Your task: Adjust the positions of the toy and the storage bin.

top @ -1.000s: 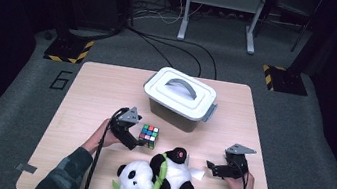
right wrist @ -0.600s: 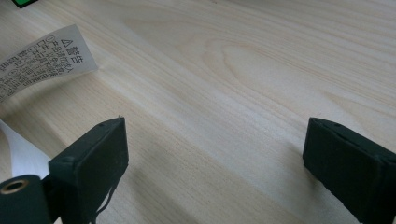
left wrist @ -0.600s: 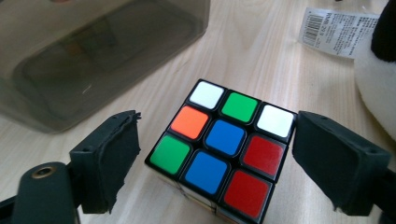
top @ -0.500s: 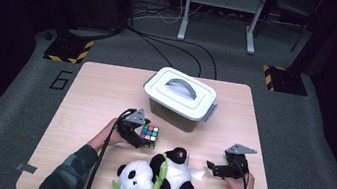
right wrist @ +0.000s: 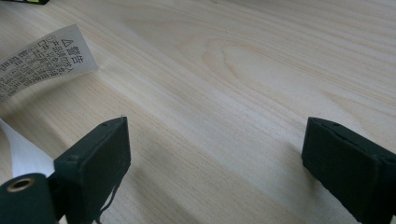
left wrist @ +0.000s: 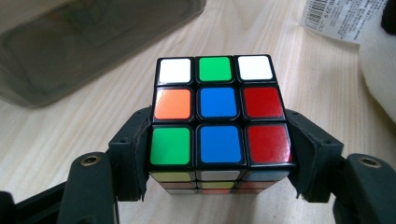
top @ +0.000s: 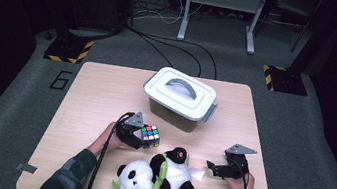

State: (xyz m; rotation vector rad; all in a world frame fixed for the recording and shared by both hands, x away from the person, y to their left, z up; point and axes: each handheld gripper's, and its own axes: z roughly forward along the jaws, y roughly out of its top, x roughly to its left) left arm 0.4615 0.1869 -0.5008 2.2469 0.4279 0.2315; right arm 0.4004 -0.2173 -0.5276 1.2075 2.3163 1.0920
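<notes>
High view: puzzle cube (top: 150, 135) sat on the counter (top: 91, 93) near the lidded box (top: 180, 99), directly ahead of the left hand-held gripper (top: 142, 138). Left gripper view: jaws had just been closing and flanked the cube's (left wrist: 219, 121) sides, apparently touching. Right gripper view: right hand-held gripper (right wrist: 212, 163) gaped, empty.

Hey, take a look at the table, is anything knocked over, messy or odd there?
Little stands out. The panda plush lies flopped on the table, its paper tag splayed loose. The cube is scrambled, sitting squarely between the left gripper pads. The lidded box stands upright and closed.
</notes>
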